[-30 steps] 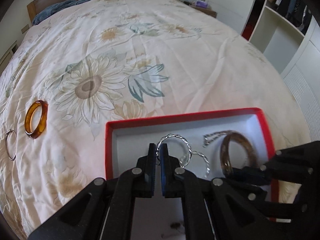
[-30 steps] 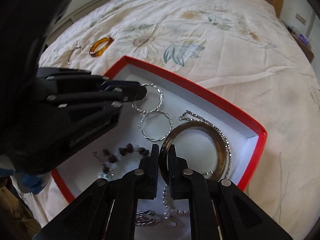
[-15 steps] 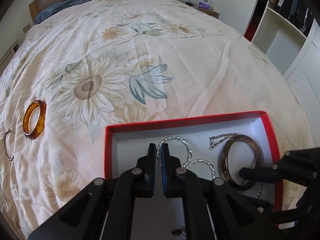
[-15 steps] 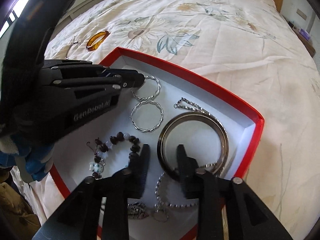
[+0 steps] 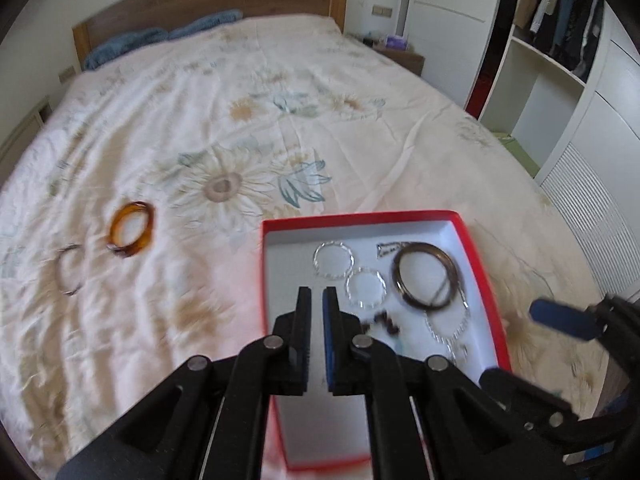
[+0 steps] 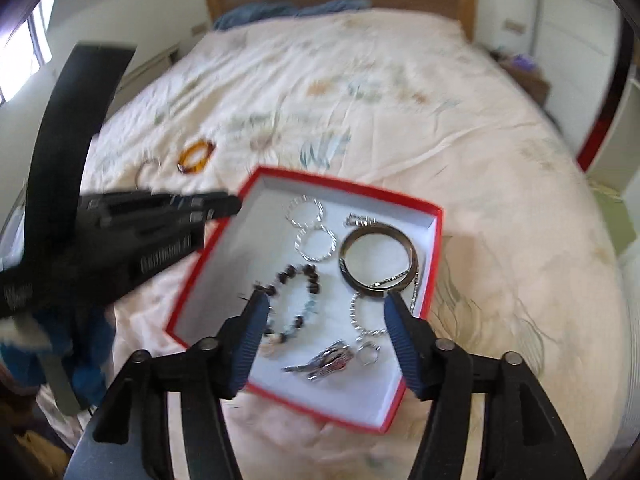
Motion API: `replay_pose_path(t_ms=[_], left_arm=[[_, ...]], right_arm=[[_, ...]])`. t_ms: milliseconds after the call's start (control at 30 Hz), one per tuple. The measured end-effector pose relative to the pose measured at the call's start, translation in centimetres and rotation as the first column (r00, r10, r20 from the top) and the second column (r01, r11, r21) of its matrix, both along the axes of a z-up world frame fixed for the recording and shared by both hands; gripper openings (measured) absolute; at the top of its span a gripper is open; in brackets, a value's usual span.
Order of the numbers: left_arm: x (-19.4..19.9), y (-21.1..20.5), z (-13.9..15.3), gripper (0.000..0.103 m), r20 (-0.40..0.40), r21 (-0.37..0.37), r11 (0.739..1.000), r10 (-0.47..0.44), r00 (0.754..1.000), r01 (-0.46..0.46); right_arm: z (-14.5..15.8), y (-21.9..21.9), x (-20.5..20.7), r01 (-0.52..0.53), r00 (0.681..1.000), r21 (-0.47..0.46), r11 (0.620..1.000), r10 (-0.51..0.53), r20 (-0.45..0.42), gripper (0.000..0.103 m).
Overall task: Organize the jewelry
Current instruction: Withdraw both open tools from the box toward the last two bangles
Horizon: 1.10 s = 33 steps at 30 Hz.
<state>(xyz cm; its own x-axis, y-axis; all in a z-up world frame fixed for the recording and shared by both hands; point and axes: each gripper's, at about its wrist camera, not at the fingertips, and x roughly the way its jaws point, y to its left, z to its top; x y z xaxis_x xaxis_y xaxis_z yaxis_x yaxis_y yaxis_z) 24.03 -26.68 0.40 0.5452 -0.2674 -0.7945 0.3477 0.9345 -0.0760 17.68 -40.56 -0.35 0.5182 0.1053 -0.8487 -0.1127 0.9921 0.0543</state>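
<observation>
A red box (image 5: 476, 248) with a white inside lies on the flowered bedspread. In it are a dark bangle (image 6: 378, 258), two twisted silver rings (image 6: 306, 210) (image 6: 316, 244), a bead bracelet (image 6: 296, 300) and a silver chain (image 6: 360, 320). My right gripper (image 6: 327, 300) hovers above the box's near half, its jaws opening with nothing between them. At the box's left rim my left gripper (image 5: 317, 294) hangs shut and holds nothing. An amber bangle (image 5: 132, 230) and a thin silver ring (image 5: 70, 270) lie on the bedspread left of the box.
A wooden headboard (image 5: 208, 4) and a blue blanket (image 5: 160, 38) are at the bed's far end. A nightstand (image 5: 400, 56) and an open white wardrobe (image 5: 552, 80) stand to the right. The bedspread stretches wide beyond the box.
Both grippers have risen and drawn back from the box. The right jaws opened and let go of the dark bangle, which now lies flat in the box. The left gripper left the twisted ring.
</observation>
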Motion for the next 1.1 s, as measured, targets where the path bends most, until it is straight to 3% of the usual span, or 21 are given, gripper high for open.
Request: replay_pose_path(t_ms=[233,367,467,667,1100], left_arm=[[-8.0,4.4,5.1,0.009,0.098,0.005,1.000,0.027,0.995,-0.028],[-11.5,7.0,7.0,0.019,0.149,0.026,0.997,0.062,0.987,-0.067],[-14.1,9.0,7.9,0.029,0.168,0.019,0.995,0.092,0.981,-0.097],[-18.7,12.3,9.0,0.040,0.209,0.036,0.990,0.128,0.970,-0.138],[-24.6,17.3,9.1,0.044,0.264,0.021,0.976,0.205,0.943,-0.218]], right_arm=[[6.3,4.1,-6.2,0.118,0.982,-0.035,0.992,-0.111,0.152,0.079],[8.9,6.6,-9.9,0.149,0.966,-0.069,0.987,-0.130,0.223,0.084],[9.8,8.7,-12.3,0.152,0.961,-0.098,0.984,-0.123,0.247,0.084],[11.2,11.8,-16.7,0.126,0.952,-0.089,0.988,-0.095,0.291,0.084],[13.8,17.5,-22.6,0.055,0.926,-0.167,0.984,0.012,0.377,0.084]])
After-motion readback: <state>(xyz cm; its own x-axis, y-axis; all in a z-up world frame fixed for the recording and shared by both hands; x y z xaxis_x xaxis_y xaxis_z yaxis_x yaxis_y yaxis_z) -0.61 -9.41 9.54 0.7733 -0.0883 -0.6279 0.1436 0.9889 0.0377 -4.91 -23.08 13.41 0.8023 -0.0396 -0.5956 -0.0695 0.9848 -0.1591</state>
